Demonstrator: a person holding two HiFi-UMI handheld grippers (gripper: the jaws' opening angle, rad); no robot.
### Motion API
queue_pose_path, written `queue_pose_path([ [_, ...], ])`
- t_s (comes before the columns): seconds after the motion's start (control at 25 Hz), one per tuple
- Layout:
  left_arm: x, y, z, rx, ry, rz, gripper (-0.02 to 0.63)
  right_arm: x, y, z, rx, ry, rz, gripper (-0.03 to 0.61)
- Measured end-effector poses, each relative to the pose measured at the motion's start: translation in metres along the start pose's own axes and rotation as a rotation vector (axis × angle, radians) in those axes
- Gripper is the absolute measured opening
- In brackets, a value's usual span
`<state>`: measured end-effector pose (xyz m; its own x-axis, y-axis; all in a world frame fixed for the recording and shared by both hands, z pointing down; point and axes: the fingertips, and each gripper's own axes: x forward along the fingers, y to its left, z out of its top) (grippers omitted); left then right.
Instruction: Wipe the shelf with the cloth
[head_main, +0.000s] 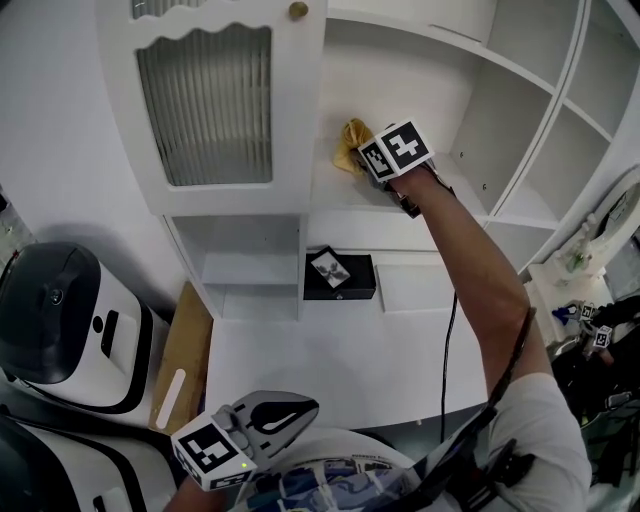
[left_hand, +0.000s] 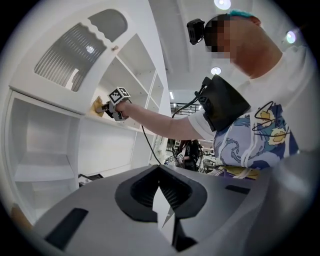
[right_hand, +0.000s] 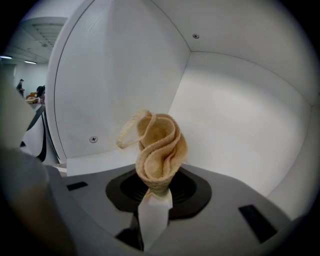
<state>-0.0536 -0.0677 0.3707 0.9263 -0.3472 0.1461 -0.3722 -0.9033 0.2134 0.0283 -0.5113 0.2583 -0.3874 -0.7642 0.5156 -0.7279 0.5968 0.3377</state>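
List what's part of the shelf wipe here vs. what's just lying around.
In the job: cloth, right tongs shut on it, open shelf compartment.
Lying about: black box on the desk, wooden board, white-and-black machine, and the idle left tongs, which are shut.

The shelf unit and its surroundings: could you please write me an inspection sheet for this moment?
Surface: white shelf, no marks discernible.
Job's things: yellow cloth, bunched, inside the open compartment; contact with the shelf unclear.
Clutter: black box on the desktop below; wooden board at the left.
Grippers: right gripper shut on the cloth; left gripper shut, empty, low by the person.
Cables: black cable hanging beneath the right arm.
Surroundings: ribbed-glass door; white-and-black machine at left.
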Motion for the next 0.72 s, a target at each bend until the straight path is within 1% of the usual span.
queue_pose_path([
  [0.4,0.02,-0.007,0.003,0.02,0.01,-0.092,0.012,-0.043,-0.08,-0.064,0.064,0.072,-0.163,0.11],
  [0.56,0.027,-0.009,0.004,0.028,0.01,-0.122,0.012,-0.061,-0.119,-0.096,0.039,0.154,-0.293,0.11],
  [0.72,0.029,-0.01,0.004,0.032,0.013,-0.144,0.012,-0.078,-0.142,-0.117,0.004,0.228,-0.396,0.11],
])
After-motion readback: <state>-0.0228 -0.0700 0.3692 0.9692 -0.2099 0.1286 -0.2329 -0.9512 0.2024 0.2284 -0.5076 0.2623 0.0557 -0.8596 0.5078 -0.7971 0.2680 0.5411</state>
